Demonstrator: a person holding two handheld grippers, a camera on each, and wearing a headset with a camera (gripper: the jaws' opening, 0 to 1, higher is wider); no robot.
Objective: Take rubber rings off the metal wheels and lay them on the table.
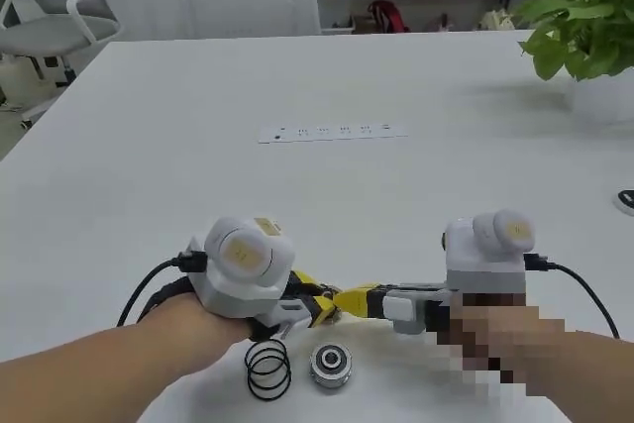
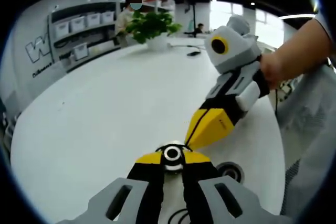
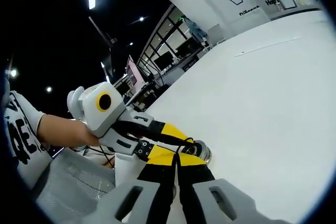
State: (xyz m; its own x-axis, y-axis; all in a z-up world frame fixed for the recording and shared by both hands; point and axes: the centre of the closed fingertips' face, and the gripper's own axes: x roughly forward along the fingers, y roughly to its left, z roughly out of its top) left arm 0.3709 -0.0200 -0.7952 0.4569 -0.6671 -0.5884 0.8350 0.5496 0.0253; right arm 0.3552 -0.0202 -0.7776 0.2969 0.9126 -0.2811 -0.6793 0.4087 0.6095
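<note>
We see one metal wheel [image 3: 200, 152] clamped edge-on between the yellow tips of the left gripper [image 2: 172, 159], raised off the white table [image 1: 297, 195]. The right gripper [image 3: 177, 156] meets that wheel from the opposite side, jaws pressed together with their tip against its rim. A thin black line curls beside the tip, but we cannot tell whether a ring is caught there. Just below the held wheel, a second wheel [image 1: 330, 364] lies flat on the table, with a small pile of black rubber rings [image 1: 267, 369] beside it on the left gripper's side. Well beyond the held wheel, a row of sockets [image 1: 332, 132] sits flush in the tabletop. A leafy potted plant [image 1: 580, 12] stands at the far corner. Past the table are a white office chair [image 1: 54, 22] and shelves of bins [image 2: 79, 24]. A dark object [image 1: 626, 200] is cut off at the table's edge, and we cannot make it out.
</note>
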